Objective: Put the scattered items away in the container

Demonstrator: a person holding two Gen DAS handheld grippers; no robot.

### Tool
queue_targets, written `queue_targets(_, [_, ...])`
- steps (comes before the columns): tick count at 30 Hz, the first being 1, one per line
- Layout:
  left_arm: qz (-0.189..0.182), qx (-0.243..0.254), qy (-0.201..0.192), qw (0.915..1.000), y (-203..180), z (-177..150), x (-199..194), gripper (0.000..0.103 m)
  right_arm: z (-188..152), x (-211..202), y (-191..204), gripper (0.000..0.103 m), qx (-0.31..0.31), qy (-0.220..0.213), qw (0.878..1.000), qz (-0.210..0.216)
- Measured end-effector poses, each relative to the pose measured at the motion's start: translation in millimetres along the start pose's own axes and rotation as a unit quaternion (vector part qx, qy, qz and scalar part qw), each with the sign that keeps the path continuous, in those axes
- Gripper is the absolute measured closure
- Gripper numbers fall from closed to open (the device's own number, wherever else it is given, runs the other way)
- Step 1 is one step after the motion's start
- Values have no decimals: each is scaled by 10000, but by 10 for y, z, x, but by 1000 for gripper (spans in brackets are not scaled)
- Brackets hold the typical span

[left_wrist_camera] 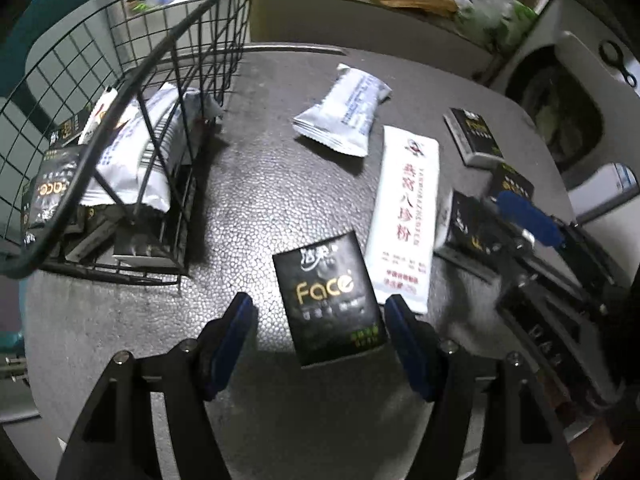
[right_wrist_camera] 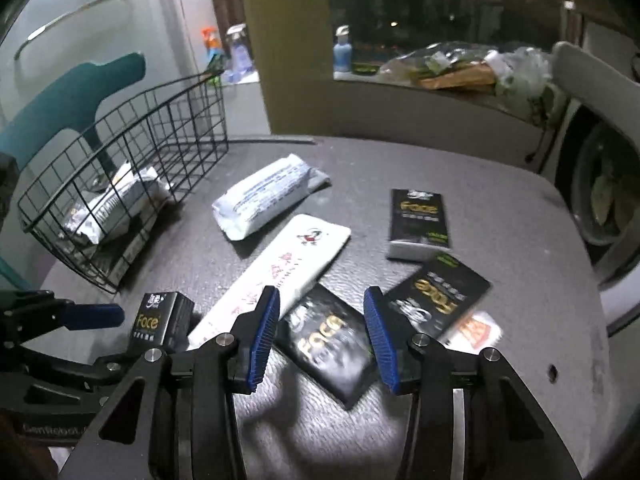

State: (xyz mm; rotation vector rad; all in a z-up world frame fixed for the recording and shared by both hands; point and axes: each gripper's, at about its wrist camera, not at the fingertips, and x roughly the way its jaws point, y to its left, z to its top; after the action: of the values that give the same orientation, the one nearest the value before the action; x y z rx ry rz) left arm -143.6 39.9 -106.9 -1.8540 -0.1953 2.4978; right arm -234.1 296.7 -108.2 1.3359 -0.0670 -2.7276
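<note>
A black wire basket stands at the table's left, also in the right wrist view, holding white and black packets. My left gripper is open around a black "Face" tissue pack, which lies flat between the blue fingers. It also shows in the right wrist view. My right gripper is open just over another black "Face" pack. A long white sachet, a white-blue packet and more black packs lie loose on the table.
The grey round table has a small hole near its right edge. A washing machine stands at the right. A ledge with bags and bottles runs behind. A teal chair is behind the basket.
</note>
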Motion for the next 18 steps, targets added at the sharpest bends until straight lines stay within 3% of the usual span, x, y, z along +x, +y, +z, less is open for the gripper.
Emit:
queue_targets(7, [3, -14, 175, 9998, 0, 96, 196, 30, -56, 58, -42, 57, 104, 56, 9997, 204])
queue_targets(14, [35, 160, 219, 9996, 46, 18, 159, 30, -338, -243, -93, 57, 519, 180, 9971, 522])
queue_targets(18, [40, 181, 236, 9996, 82, 27, 185, 30, -486, -389, -13, 57, 400, 232, 9975, 543])
